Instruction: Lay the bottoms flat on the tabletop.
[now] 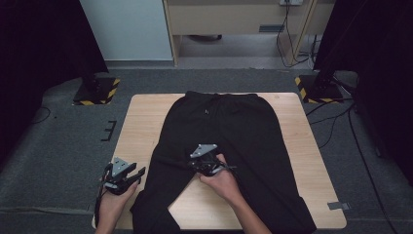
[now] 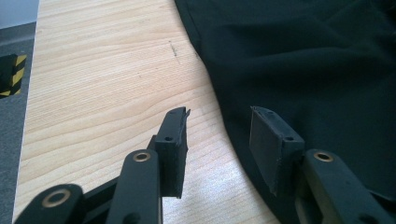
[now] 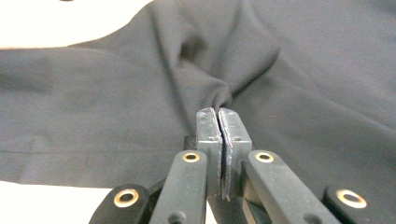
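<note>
Black trousers (image 1: 229,126) lie flat on the wooden table (image 1: 141,126), waistband at the far edge and legs toward me. My right gripper (image 1: 197,163) is at the crotch, between the two legs. In the right gripper view it (image 3: 218,112) is shut on a pinched fold of the black fabric (image 3: 116,93), which puckers up at the jaw tips. My left gripper (image 1: 139,173) is beside the outer edge of the left trouser leg. Its jaws (image 2: 219,119) stand open over the table (image 2: 102,70) and the trouser edge (image 2: 303,60), with nothing gripped.
Grey carpet surrounds the table. Two stands with yellow-and-black bases sit on the floor beyond the far left corner (image 1: 95,90) and far right corner (image 1: 316,87). Cables (image 1: 341,122) trail on the floor at the right. Bare wood shows left of the trousers.
</note>
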Available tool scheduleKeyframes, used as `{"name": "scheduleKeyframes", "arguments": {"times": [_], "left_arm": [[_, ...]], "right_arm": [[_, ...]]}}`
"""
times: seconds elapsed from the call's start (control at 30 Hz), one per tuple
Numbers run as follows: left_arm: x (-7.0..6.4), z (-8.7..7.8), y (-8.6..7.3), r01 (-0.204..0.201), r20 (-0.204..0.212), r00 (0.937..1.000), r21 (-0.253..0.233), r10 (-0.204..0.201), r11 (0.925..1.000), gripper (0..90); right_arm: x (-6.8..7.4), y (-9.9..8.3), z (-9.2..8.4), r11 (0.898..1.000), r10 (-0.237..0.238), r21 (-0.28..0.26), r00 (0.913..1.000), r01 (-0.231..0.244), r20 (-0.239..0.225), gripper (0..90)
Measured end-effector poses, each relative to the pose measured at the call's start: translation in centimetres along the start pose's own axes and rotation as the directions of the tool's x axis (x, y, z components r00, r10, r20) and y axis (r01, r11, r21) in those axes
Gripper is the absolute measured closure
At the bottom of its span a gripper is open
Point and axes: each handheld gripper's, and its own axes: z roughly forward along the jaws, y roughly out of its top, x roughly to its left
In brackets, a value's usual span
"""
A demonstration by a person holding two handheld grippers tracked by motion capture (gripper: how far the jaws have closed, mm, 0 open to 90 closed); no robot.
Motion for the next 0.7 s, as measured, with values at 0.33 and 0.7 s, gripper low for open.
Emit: {"name": "scheduleKeyframes", "arguments": {"times": [0.33, 0.7], "left_arm": [[-1.2, 1.1, 1.1, -0.031, 0.024, 0.9992, 0.013, 0.031, 0.9994, 55.1], [-4.0, 4.7, 2.6, -0.087, 0.159, 0.9844, 0.073, 0.075, 0.9936, 51.5]], "right_arm": [[-1.4, -4.5, -3.6, 0.999, 0.049, 0.018, 0.9978, -0.050, 0.045, 88.4], [-1.9, -5.6, -3.6, 0.997, 0.036, 0.060, 0.9979, -0.039, 0.053, 88.4]]}}
